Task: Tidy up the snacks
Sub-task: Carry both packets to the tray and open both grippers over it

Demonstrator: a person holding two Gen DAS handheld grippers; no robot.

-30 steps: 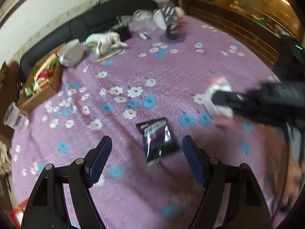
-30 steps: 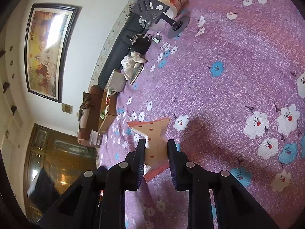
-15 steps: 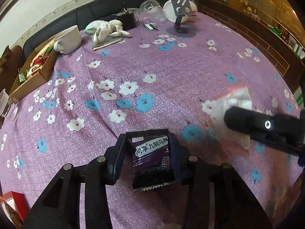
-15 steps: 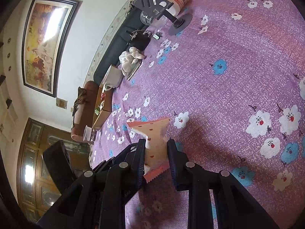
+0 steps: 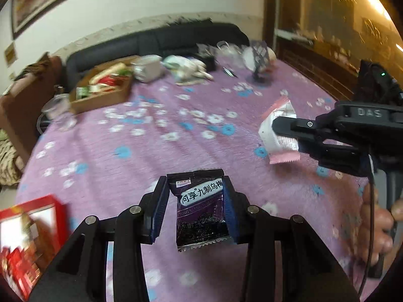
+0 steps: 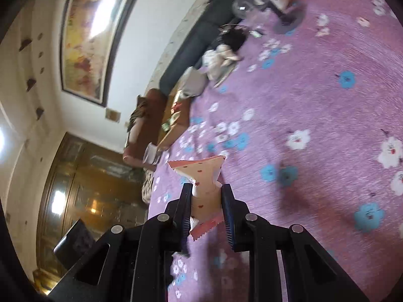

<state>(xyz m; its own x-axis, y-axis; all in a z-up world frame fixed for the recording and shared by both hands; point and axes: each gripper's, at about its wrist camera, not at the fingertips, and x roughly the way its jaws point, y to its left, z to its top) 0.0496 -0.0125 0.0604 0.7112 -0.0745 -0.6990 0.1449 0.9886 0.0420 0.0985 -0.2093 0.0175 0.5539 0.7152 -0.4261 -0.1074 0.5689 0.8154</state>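
Left wrist view showed the bench point(image 5: 156, 156) under its purple flowered cloth, a cardboard tray point(image 5: 100, 93) of snacks at its far left and a red box point(image 5: 27, 236) near my side. My left gripper point(image 5: 196, 209) had its jaws closed on a dark purple snack packet point(image 5: 201, 209), lifted clear of the cloth. My right gripper point(image 6: 205, 201) had its jaws pinched on a pink-edged white snack packet point(image 6: 204, 176), held above the bench, to the right of the purple one.
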